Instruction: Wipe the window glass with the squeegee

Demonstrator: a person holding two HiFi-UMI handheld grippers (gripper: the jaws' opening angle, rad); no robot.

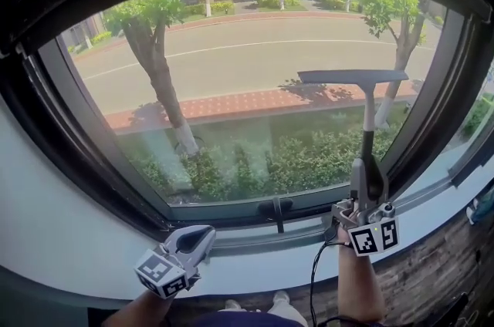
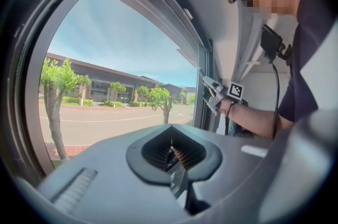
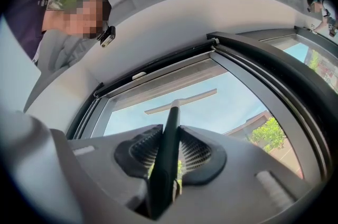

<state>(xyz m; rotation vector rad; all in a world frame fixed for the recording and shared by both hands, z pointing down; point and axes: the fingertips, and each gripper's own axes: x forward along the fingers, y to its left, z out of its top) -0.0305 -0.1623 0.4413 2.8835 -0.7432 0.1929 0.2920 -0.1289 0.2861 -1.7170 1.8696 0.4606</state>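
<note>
The squeegee (image 1: 366,121) stands upright against the window glass (image 1: 255,86), its flat blade at the right of the pane about halfway up. My right gripper (image 1: 367,180) is shut on the squeegee's dark handle below the blade. In the right gripper view the handle (image 3: 166,157) runs up between the jaws to the blade (image 3: 181,102) on the glass (image 3: 232,106). My left gripper (image 1: 190,241) rests low near the sill, left of centre, shut with nothing in it. In its own view the jaws of the left gripper (image 2: 171,153) meet, and the right gripper (image 2: 214,93) shows far off.
A dark window frame (image 1: 93,140) surrounds the pane. A latch handle (image 1: 275,208) sticks out at the bottom middle. The white sill (image 1: 255,268) runs below. A black cable (image 1: 315,275) hangs from the right gripper. Outside are trees, hedge and a road.
</note>
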